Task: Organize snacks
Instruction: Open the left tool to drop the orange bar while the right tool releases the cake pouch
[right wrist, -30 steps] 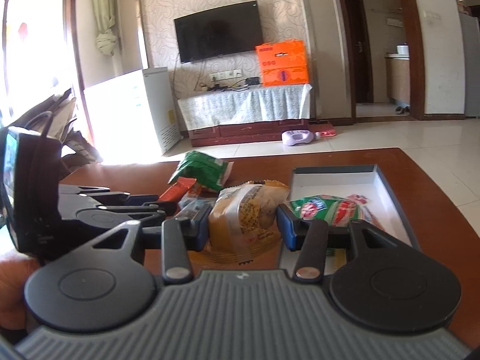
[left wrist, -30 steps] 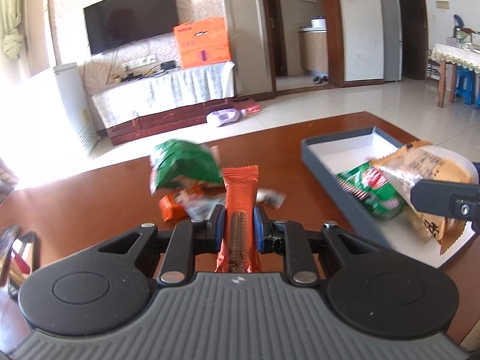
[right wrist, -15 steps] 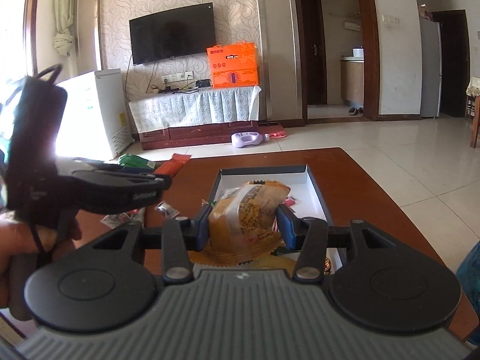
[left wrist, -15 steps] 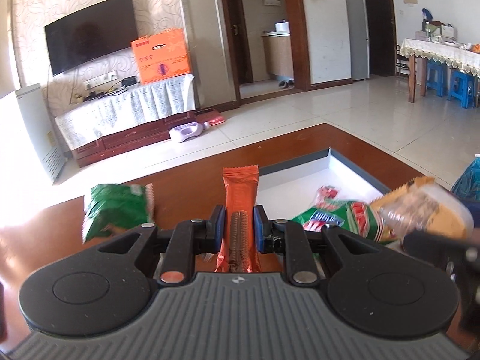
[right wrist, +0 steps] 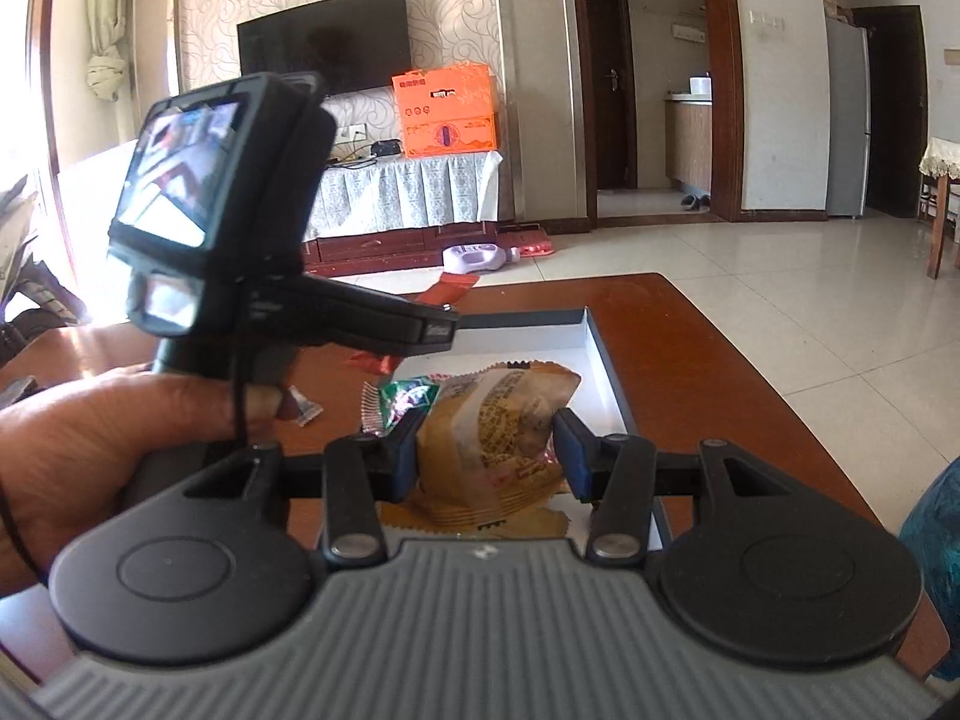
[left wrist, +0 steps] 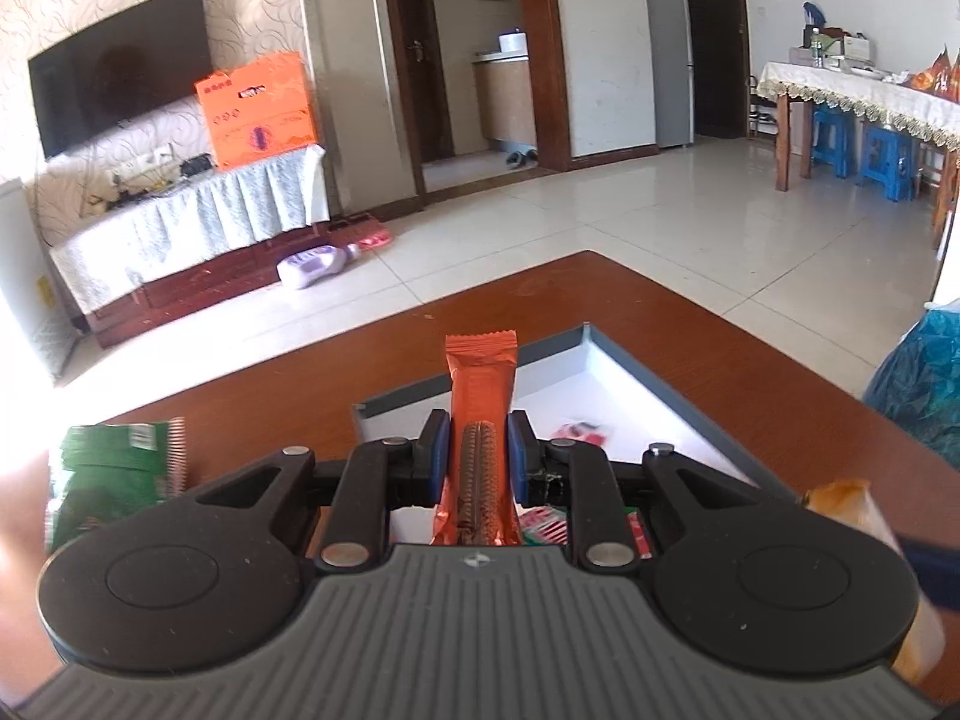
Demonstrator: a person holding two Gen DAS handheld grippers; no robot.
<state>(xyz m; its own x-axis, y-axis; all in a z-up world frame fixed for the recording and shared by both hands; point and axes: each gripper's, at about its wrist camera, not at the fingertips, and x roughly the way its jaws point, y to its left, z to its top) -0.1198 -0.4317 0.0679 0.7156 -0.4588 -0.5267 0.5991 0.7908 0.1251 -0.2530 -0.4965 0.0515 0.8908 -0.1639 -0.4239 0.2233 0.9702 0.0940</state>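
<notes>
Our left gripper (left wrist: 478, 444) clamps an orange bar (left wrist: 482, 384), our right gripper (right wrist: 492, 450) clamps a yellow pastry pack (right wrist: 498, 426), both over the grey tray (right wrist: 612, 354); next we lower and release inside it

orange bar wrapper (left wrist: 482, 384) | green packet (left wrist: 114, 468) | yellow-tan pastry pack (right wrist: 498, 426) | grey tray (left wrist: 654, 384), white inside | blue, perhaps patterned, bag (left wrist: 924, 378)

left gripper (left wrist: 478, 441): jaws clamped, tilted down | right gripper (right wrist: 492, 447): jaws gripping, tilted down
</notes>
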